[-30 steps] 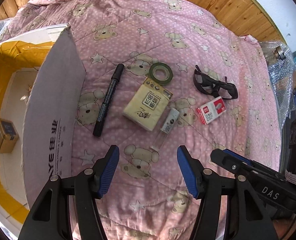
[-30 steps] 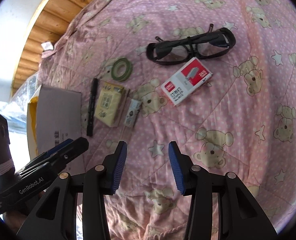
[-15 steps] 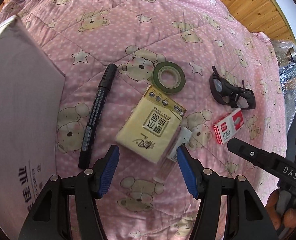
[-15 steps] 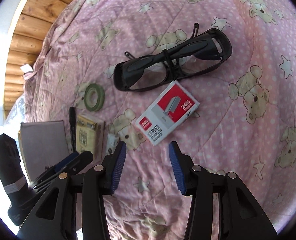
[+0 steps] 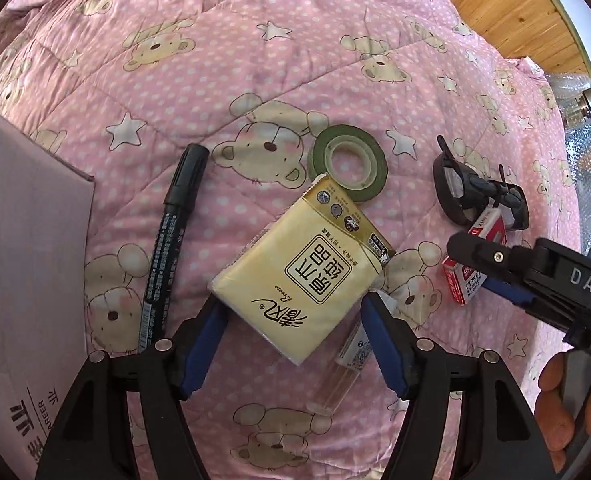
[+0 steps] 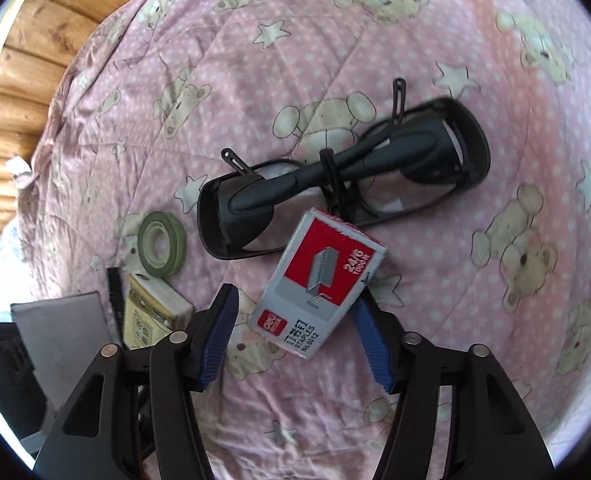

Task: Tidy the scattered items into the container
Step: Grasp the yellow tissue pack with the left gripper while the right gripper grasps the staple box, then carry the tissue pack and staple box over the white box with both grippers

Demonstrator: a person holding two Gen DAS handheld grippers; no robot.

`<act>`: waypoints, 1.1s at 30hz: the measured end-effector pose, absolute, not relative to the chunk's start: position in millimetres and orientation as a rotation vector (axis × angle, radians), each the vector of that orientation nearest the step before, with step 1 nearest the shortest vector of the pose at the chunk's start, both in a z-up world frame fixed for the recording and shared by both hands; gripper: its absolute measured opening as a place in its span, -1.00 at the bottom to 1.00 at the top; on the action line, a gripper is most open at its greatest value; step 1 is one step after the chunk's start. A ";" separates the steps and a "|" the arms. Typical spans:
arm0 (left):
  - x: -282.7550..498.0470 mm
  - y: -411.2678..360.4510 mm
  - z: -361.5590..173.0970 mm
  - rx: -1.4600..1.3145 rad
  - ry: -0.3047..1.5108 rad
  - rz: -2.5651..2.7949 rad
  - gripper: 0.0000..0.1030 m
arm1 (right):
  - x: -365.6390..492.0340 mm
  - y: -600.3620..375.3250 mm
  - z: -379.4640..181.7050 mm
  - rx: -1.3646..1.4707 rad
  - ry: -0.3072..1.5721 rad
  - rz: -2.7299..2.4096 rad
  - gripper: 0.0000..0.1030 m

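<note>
- Left gripper (image 5: 291, 340) had dropped in from a second earlier, jaws wide around the tissue pack (image 5: 301, 270), nothing squeezed yet.
- Right gripper (image 6: 293, 334) did likewise, open either side of the staples box (image 6: 319, 288).
- Marker (image 5: 173, 240), green tape roll (image 5: 349, 163), glasses (image 6: 343, 184) lay beside them on the quilt (image 5: 235, 60).
- Cardboard box (image 5: 23, 240) waited left; both grabs looked imminent.

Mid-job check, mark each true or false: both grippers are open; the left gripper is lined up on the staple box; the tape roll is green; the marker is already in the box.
1. Both the left gripper and right gripper are open: true.
2. Left gripper is lined up on the staple box: false, it brackets the tissue pack.
3. The tape roll is green: true.
4. The marker is in the cardboard box: false, it lies on the quilt.
</note>
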State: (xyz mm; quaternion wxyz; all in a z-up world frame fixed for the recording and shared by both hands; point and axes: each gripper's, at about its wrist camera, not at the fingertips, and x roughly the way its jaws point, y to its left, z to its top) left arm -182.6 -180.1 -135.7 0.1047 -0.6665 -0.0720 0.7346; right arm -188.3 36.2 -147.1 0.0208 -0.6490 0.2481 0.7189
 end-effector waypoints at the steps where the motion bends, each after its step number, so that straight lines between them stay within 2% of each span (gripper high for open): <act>1: -181.5 -180.4 -135.4 -1.969 -0.242 2.144 0.32 | -188.7 36.9 -145.8 -2.018 0.733 2.241 -0.07; 2: -179.9 -180.6 -135.3 -1.974 -0.303 2.100 0.15 | -189.1 37.6 -144.4 -2.024 0.696 2.254 -0.08; 4: -174.1 -176.6 -133.5 -1.955 -0.440 1.962 0.06 | -187.2 41.1 -139.6 -2.022 0.624 2.276 -0.12; 5: -171.3 -174.3 -129.4 -1.940 -0.424 1.964 0.06 | -185.8 44.2 -136.5 -2.008 0.582 2.287 -0.13; 8: -168.5 -170.7 -115.8 -1.899 -0.294 2.073 0.08 | -181.7 57.0 -134.5 -2.001 0.615 2.282 -0.10; 11: -176.3 -169.4 -109.8 -1.870 -0.194 2.161 0.26 | -180.1 63.7 -135.7 -1.988 0.684 2.274 -0.05; 12: -180.5 -169.1 -109.5 -1.864 -0.173 2.178 0.26 | -180.0 64.9 -137.3 -1.988 0.699 2.266 -0.02; 14: -189.1 -167.3 -115.7 -1.867 -0.142 2.197 0.26 | -181.7 65.5 -140.6 -1.980 0.696 2.258 0.06; 19: -207.8 -151.8 -138.2 -1.890 -0.100 2.170 0.26 | -185.6 59.9 -144.7 -1.979 0.653 2.251 0.08; 22: -208.1 -144.5 -143.2 -1.877 -0.036 2.170 0.37 | -184.6 58.7 -144.1 -1.977 0.621 2.267 0.10; 24: -207.7 -142.1 -143.1 -1.863 -0.009 2.197 0.37 | -183.1 59.1 -143.2 -1.976 0.604 2.274 -0.10; 25: -207.5 -142.0 -142.6 -1.862 -0.005 2.210 0.29 | -182.1 59.9 -142.5 -1.978 0.600 2.274 -0.13; 26: -207.4 -142.0 -142.1 -1.860 -0.001 2.223 0.15 | -179.9 61.2 -141.5 -1.983 0.623 2.273 -0.15; 33: -203.1 -156.4 -127.0 -1.860 -0.132 2.206 0.12 | -167.8 62.1 -127.6 -1.983 0.632 2.312 -0.15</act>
